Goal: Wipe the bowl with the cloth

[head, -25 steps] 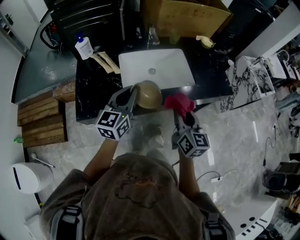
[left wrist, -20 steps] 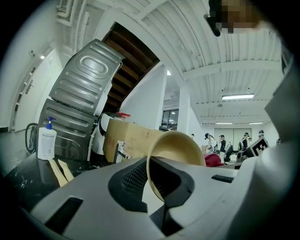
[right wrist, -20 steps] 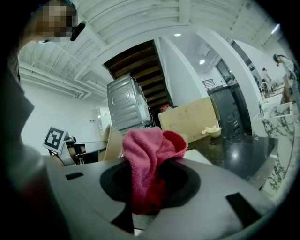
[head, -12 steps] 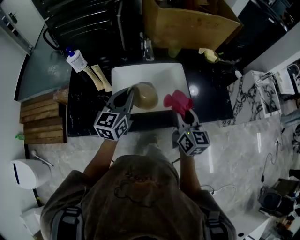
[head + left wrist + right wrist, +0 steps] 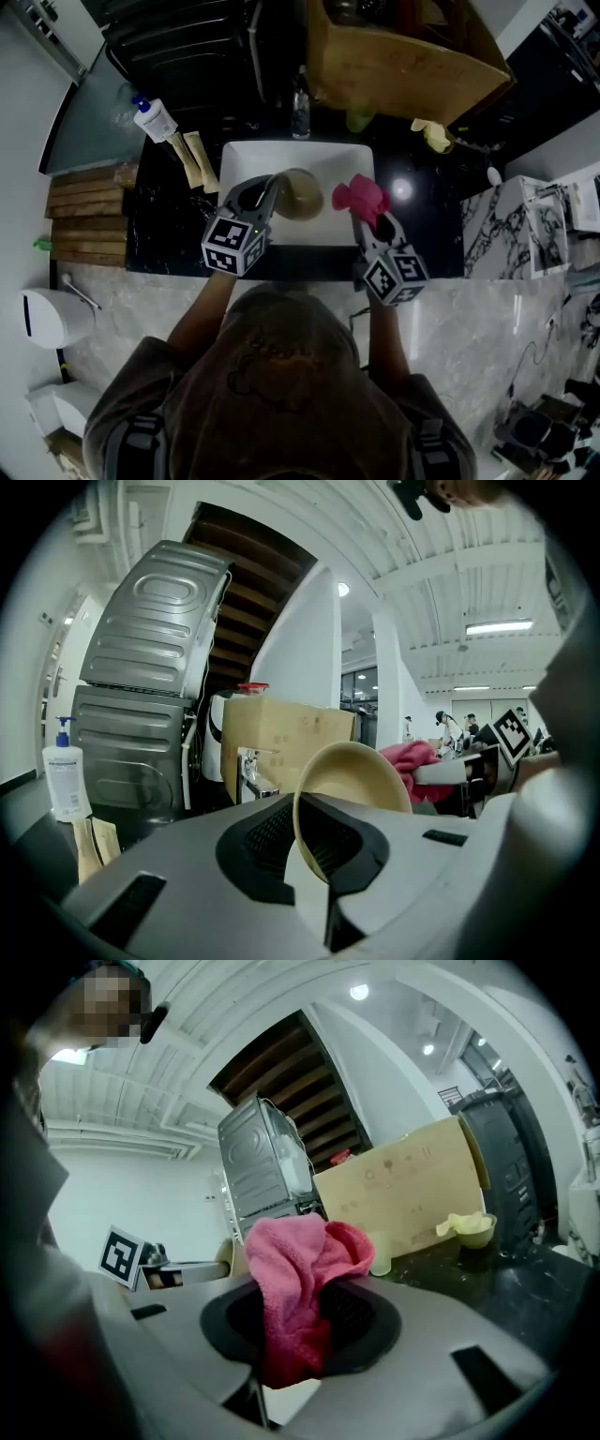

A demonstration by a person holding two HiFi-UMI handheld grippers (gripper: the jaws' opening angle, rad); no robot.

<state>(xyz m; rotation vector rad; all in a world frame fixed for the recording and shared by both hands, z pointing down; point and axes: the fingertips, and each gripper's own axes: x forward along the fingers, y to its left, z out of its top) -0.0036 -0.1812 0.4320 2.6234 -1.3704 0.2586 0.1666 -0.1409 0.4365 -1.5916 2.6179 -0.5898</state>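
Left gripper [image 5: 270, 187] clamps the tan bowl [image 5: 300, 192] by its rim, tilted above the sink [image 5: 281, 157]; right gripper [image 5: 373, 214] pinches the pink cloth [image 5: 359, 195] just beside it — risk: wiping pressure levers the bowl from that thin edge grip.

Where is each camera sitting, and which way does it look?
Head view: on the person's head, looking steeply down at the sink; shoulders, forearms, left gripper and right gripper show.
Left gripper view: on the left gripper, facing along its jaws, shut on the bowl; the person at right.
Right gripper view: on the right gripper, facing along its jaws, shut on the cloth; the person at left.
Shared: both gripper views show the cardboard box.
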